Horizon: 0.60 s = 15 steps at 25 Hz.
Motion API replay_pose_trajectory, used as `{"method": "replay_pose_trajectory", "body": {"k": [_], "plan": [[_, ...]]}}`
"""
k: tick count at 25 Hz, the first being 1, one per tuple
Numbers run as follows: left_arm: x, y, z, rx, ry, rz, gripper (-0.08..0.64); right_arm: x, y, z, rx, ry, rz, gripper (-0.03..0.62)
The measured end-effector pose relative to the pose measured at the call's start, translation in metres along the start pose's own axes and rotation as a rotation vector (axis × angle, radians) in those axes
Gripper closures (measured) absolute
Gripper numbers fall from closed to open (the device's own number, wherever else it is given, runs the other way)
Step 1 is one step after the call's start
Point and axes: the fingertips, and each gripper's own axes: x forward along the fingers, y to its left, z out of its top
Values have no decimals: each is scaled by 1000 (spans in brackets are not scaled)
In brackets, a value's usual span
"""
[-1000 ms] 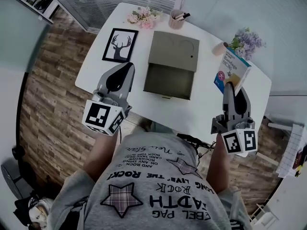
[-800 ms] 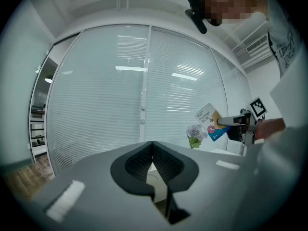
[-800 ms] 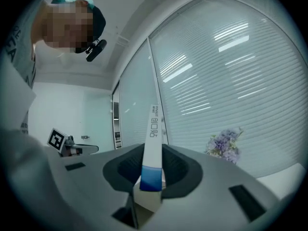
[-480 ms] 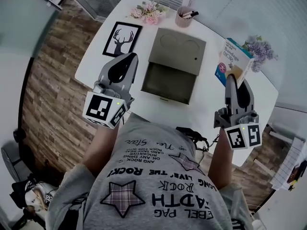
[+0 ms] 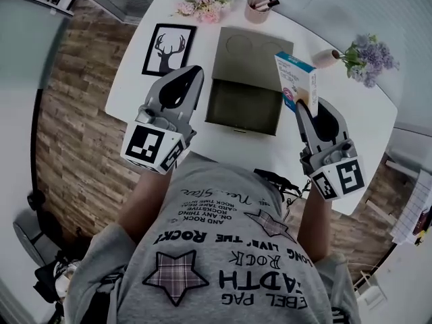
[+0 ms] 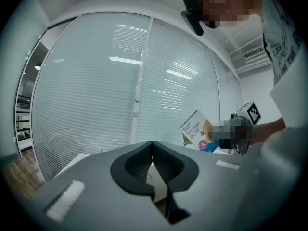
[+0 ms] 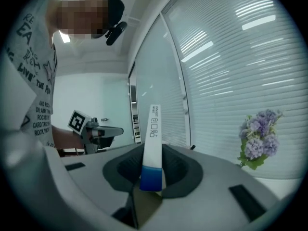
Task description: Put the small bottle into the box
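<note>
Swung in from the frame's right, the 1 bandage carton (image 5: 295,79) now stands over the right edge of the 1 open olive box (image 5: 233,69) at top centre, clamped edge-on in the right gripper (image 5: 306,106). Of the 2 grippers, the left gripper (image 5: 194,71) hangs at the box's left, jaws pressed together, empty.

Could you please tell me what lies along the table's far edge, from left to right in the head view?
Pink flowers → pen cup → bottle → purple flowers
</note>
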Motion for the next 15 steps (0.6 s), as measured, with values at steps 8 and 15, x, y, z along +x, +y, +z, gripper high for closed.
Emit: {"method": "replay_pose_trajectory", "body": {"k": [8,15], "plan": [[-6,7,-19,-20,6,-13,550,20,31,-51,-42,180,176,500],[-7,4,-37,-64,21,-43,551,35,58,-116,-139,365,356,500]]}}
